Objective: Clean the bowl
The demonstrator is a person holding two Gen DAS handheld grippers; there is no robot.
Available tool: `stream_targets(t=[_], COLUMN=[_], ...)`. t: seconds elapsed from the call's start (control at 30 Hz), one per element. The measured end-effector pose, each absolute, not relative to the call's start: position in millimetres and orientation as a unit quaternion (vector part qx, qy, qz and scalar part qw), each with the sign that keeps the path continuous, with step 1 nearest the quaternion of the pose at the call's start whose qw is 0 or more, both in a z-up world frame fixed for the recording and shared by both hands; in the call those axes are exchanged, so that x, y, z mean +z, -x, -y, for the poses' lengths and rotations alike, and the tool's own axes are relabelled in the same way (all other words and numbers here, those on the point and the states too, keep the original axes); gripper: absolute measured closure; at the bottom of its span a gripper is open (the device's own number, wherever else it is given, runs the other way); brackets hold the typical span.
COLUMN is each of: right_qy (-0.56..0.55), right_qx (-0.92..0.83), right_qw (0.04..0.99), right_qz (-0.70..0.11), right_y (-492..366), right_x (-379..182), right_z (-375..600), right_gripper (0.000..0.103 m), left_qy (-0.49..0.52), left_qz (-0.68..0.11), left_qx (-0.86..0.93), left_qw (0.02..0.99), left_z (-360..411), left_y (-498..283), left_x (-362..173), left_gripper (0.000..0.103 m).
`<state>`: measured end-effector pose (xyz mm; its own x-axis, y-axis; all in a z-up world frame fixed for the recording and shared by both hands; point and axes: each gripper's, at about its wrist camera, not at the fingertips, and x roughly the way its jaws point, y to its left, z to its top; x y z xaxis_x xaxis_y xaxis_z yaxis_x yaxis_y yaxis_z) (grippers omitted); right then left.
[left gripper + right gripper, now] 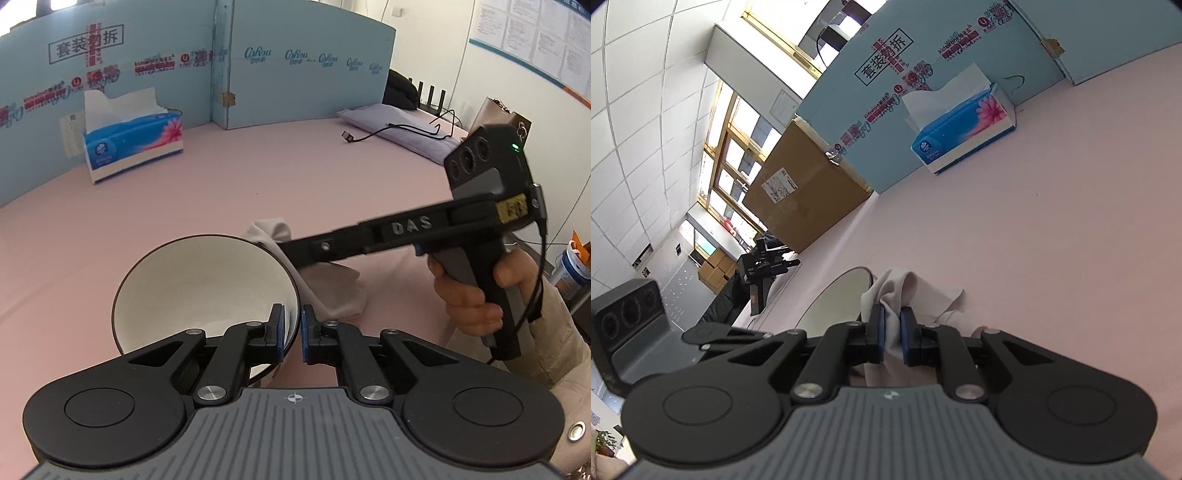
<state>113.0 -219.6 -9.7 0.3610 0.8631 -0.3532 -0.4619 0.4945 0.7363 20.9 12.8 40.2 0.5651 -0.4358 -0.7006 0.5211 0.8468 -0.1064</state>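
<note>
Nearest you, your left claw [291, 334] is clamped on the rim of the bowl [199, 280], one blue pad inside the white interior and the other against the dark outer wall, so the bowl is held tipped with its opening facing up and towards the camera, above the pink bench [258, 177]. Just beyond the bowl's right edge, your right claw [892, 332] is closed on a bunched pale cloth [905, 291]; the fabric is pinched between the blue pads and spills out ahead of and beside them, lying against the outside of the bowl near its rim. In the left wrist view your right hand [472, 295] wraps the grey handle of that tool, which reaches in from the right. Further back on the bench a blue tissue box [133, 147] stands near the light blue partition [295, 66], a white tissue sticking up from its top. At the far right a black cable [399, 129] trails across a folded lilac cloth [406, 125].
</note>
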Motion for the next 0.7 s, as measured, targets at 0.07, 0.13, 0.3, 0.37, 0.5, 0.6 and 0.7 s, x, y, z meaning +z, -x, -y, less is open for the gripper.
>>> stream_targets(t=[0.07,0.13,0.3,0.37,0.5,0.6,0.7], right_qy=[-0.269,-0.267,-0.262,-0.261,-0.256,-0.253,-0.25], right_qx=[0.424,0.425,0.426,0.426,0.428,0.43,0.433], right_qw=[0.78,0.781,0.78,0.78,0.779,0.778,0.776], right_qz=[-0.373,-0.373,-0.376,-0.378,-0.38,-0.382,-0.384], right_y=[-115.8,-118.7,-125.7,-128.4,-134.3,-139.6,-142.8], right_x=[-9.0,-8.3,-8.6,-9.0,-8.5,-8.6,-9.0], right_z=[217.9,215.4,209.8,208.2,202.7,196.7,191.2], right_gripper=[0.089,0.089,0.089,0.089,0.089,0.089,0.089], left_qy=[-0.056,-0.055,-0.049,-0.05,-0.053,-0.055,-0.058], left_qz=[-0.377,-0.375,-0.375,-0.374,-0.373,-0.371,-0.371], left_qx=[-0.271,-0.272,-0.275,-0.276,-0.276,-0.275,-0.274], left_qw=[0.884,0.884,0.884,0.884,0.884,0.885,0.885], left_z=[-14.4,-15.8,-17.8,-17.4,-16.9,-16.2,-15.6], left_y=[-18.7,-17.1,-16.5,-15.8,-14.6,-14.1,-12.8], left_x=[41.1,40.8,39.6,39.6,39.6,39.4,39.5], left_gripper=[0.091,0.091,0.091,0.091,0.091,0.092,0.092])
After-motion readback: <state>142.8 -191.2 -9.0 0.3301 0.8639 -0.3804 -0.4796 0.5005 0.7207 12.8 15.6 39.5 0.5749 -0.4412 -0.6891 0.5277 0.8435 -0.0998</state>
